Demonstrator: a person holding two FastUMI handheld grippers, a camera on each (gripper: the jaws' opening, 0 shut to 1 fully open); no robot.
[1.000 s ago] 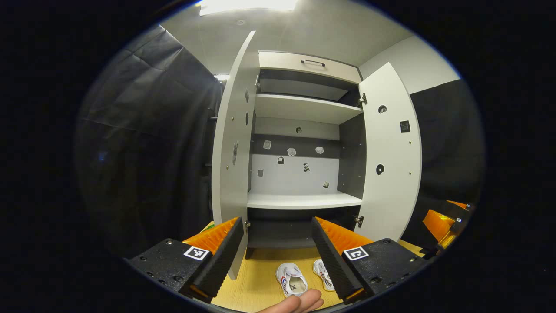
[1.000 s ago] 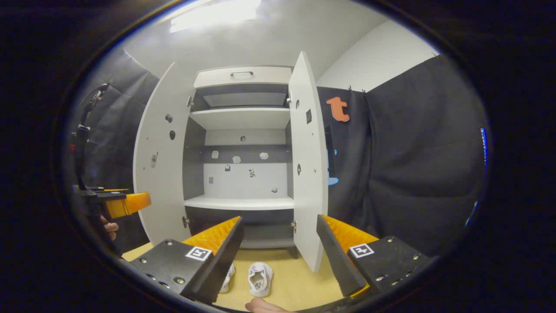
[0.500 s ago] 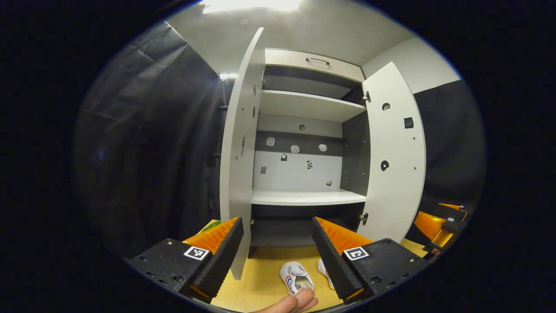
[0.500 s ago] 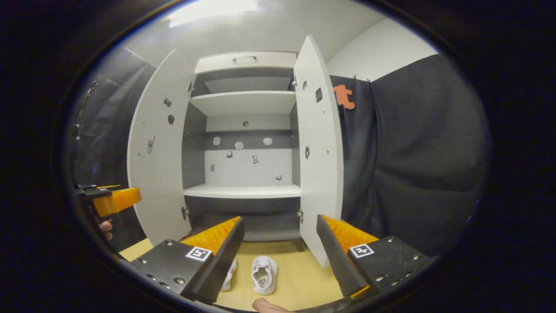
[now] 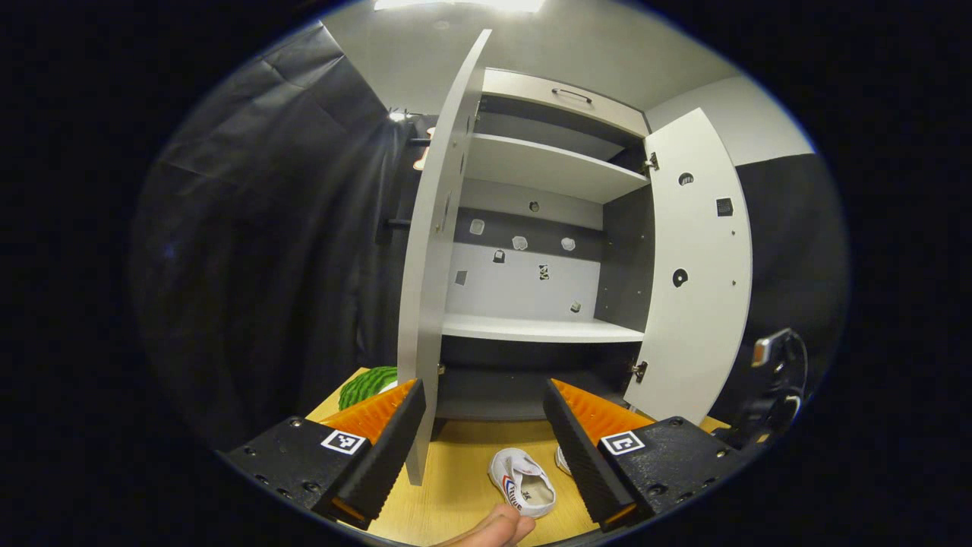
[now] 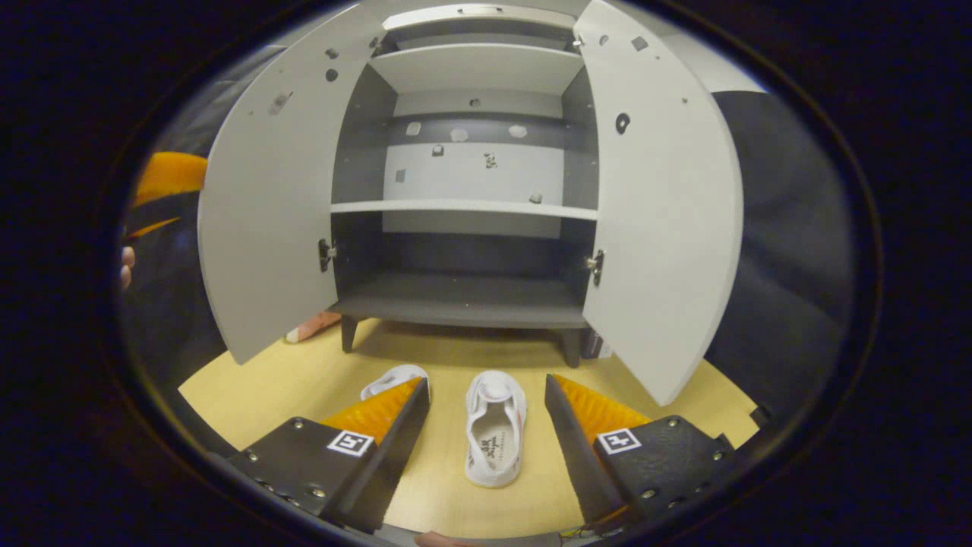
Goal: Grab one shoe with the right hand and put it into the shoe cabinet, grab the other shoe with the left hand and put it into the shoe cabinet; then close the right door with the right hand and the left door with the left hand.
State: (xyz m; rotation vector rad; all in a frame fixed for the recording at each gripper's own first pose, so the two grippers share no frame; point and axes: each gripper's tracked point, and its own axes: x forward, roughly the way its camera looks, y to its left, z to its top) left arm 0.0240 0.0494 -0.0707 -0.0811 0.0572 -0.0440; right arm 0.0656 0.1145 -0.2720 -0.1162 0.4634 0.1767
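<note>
Shoe (image 6: pixel 495 428) lying lengthwise toward the shoe cabinet (image 6: pixel 463 300), between the spread fingers of right hand-held gripper (image 6: pixel 486 425)

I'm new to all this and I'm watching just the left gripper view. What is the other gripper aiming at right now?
Observer: The right gripper is open and low, with a white shoe on the floor lined up between its fingers, not gripped.
Operator: And the second shoe?
Observer: The other shoe lies just beside the first, partly hidden by the gripper.
Operator: Is anything in the cabinet's bottom?
Observer: The bottom shelf holds no shoes yet.
</note>
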